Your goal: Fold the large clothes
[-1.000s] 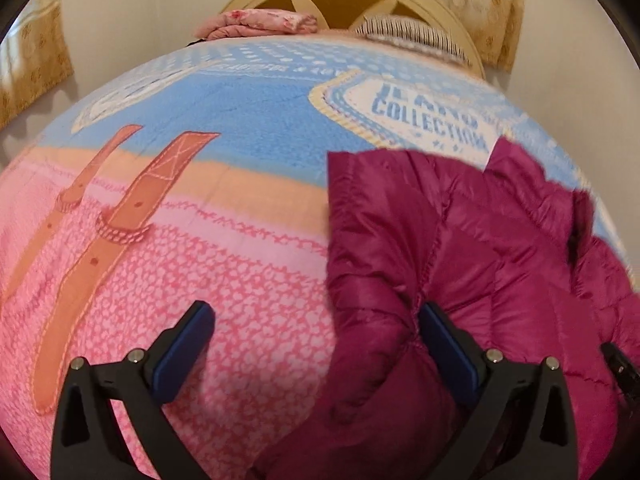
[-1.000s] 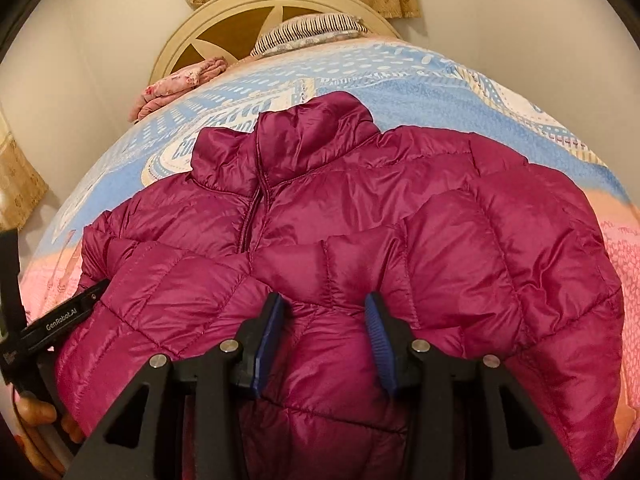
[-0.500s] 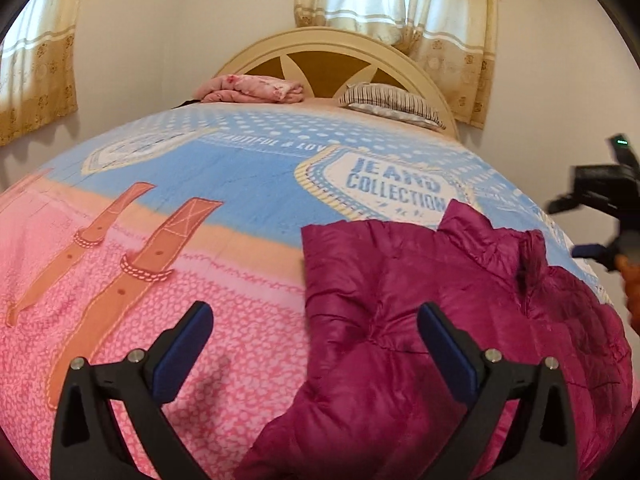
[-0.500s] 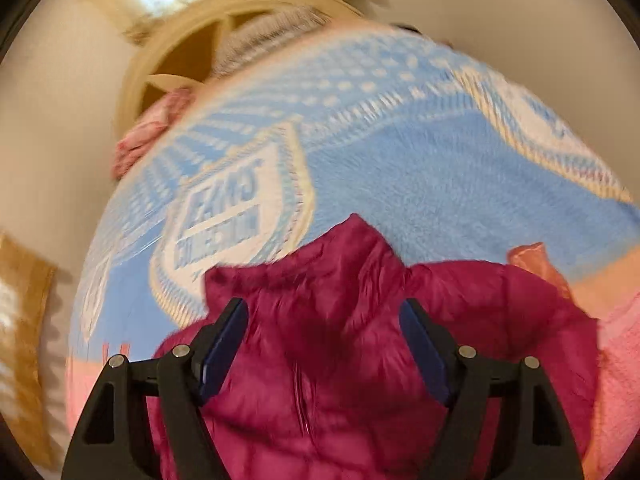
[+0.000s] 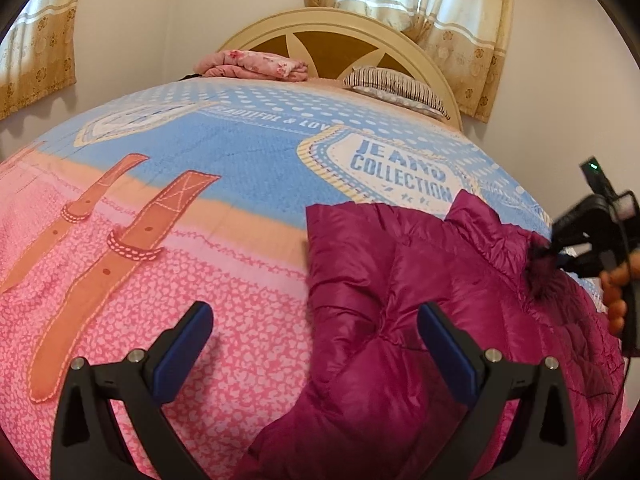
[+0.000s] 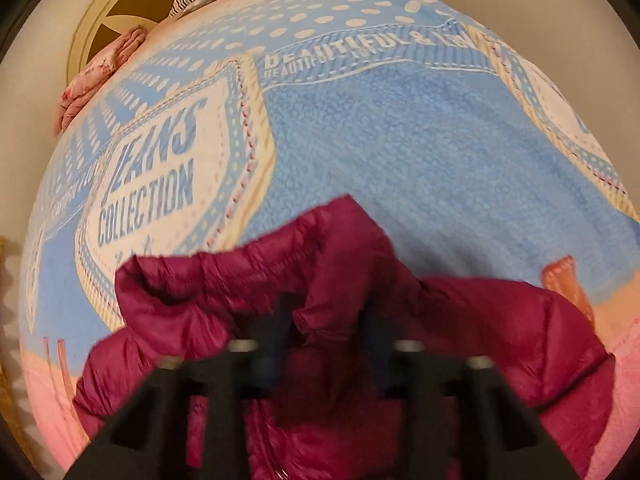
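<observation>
One quilted magenta puffer jacket [image 5: 420,320], glossy and puffy, lies on the fleecy printed blanket [image 5: 240,184], collar pointing toward the curved headboard [image 5: 336,24]. Its hem is cut off below. Left gripper [image 5: 316,344] hovers wide open, holding nothing. Right gripper [image 6: 324,344], motion-blurred, has just been closing onto the collar fabric between its jaws.

right tool [image 6: 324,332]: just closing on collar | jacket [image 6: 460,320] on bedspread [image 6: 400,140]
</observation>
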The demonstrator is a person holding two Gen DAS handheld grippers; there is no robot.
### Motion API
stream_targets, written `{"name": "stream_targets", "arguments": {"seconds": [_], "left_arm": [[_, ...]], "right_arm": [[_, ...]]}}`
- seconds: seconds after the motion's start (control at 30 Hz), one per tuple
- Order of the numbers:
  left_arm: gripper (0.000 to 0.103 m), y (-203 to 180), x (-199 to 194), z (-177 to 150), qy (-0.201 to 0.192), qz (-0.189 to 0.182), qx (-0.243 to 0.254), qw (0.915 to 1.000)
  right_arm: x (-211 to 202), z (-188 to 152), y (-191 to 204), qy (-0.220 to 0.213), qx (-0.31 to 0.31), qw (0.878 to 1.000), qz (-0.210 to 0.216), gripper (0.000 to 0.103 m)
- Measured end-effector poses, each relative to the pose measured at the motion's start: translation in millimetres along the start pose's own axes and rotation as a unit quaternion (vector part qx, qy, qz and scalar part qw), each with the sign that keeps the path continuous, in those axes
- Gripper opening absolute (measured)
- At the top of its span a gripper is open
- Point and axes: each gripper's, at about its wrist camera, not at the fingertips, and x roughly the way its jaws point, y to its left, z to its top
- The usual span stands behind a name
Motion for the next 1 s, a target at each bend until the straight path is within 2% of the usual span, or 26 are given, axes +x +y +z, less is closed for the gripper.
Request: {"name": "stream_targets", "arguments": {"seconds": [0.23, 0.43, 0.53, 0.67, 0.77, 0.87, 0.93, 1.0], "left_arm": [[0.103, 4, 0, 0, 0.0, 0.001, -0.009, 1.0], [0.103, 5, 1, 0, 0.003, -0.002, -0.011, 0.9999], [0.103, 7, 3, 0, 0.007, -0.005, -0.015, 0.9999], [0.103, 6, 3, 1, 0.008, -0.01, -0.011, 0.9999], [0.103, 2, -2, 5, 0.012, -0.027, 0.002, 0.9996], [0.103, -10, -20, 21, -0.005, -0.06, 0.023, 0.9979], [0.103, -30, -33, 44, -0.024, -0.081, 0.039, 0.9956], [0.103, -52, -26, 68, -0.009, -0.102, 0.046, 0.9937]], "right_arm": [[-46, -41, -37, -0.03, 0.021, 0.999, 0.032, 0.01], [-27, -80, -70, -0.039, 0.074, 0.996, 0.041, 0.009], [-23, -94, -81, -0.092, 0.104, 0.988, 0.061, 0.009], [-22, -111, -75, -0.166, 0.068, 0.982, 0.054, 0.009], [-24, -115, -76, -0.179, 0.066, 0.98, 0.06, 0.009], [-23, -117, -85, -0.181, 0.08, 0.976, 0.086, 0.009], [-22, -117, -88, -0.183, 0.086, 0.974, 0.1, 0.01], [-22, -119, -89, -0.185, 0.088, 0.973, 0.106, 0.01]]}}
